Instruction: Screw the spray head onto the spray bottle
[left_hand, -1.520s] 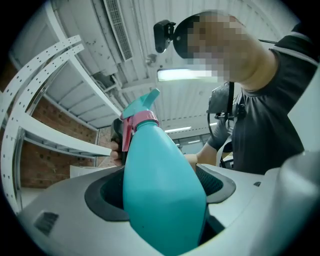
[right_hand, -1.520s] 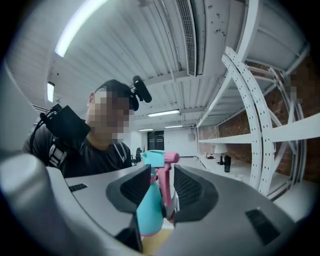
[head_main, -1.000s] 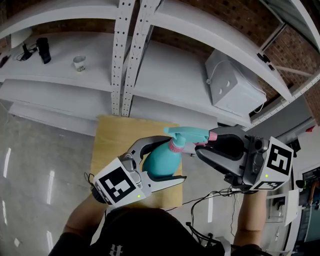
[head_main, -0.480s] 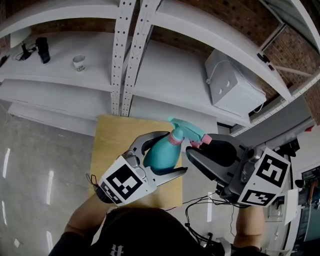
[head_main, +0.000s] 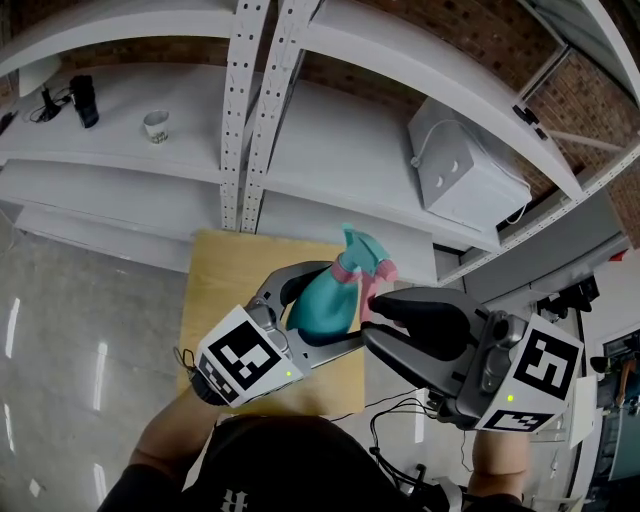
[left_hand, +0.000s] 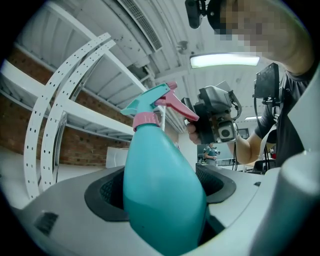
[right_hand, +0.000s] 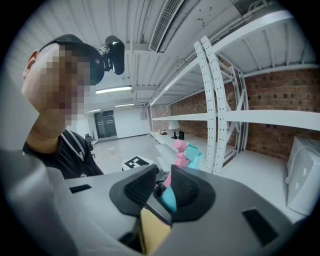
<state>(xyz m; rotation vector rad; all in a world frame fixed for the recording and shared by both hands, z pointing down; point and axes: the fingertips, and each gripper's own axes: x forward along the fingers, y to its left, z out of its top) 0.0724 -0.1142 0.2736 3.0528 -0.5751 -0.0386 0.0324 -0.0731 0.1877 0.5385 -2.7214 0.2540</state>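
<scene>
— Report the whereabouts of the spray bottle (left_hand: 160, 195).
— Found in mid-air above the wooden counter (head_main: 225, 275), clamped across its teal belly by the left gripper (head_main: 330, 305). Neck end pointing away from the person.

— State of the left fingers (left_hand: 105, 197)?
— Spread wide, yet pressing on both flanks of the bottle; wide only to suit the fat body. Judged a bracing hold, meant to stop the body from turning.

— And the spray head (left_hand: 150, 102)?
— Already seated on the neck, pink collar (left_hand: 145, 119) down at the shoulder. Cannot tell how far threaded.

— Report the right gripper (head_main: 370, 317).
— Set in from the side, level with the top of the bottle. Right fingers (right_hand: 137, 190) nearly together, pinching the pink trigger (left_hand: 176, 105), going by the right gripper view.

— Reason for taking the trigger?
— Likely for leverage, to swing the whole head round the neck.

— Stage of the task?
— Judged mid-screwing; not confirmed tight.

— Risks?
— Slipping off the thin trigger; twisting the bottle in the left hold; cross-threading if forced askew.
</scene>
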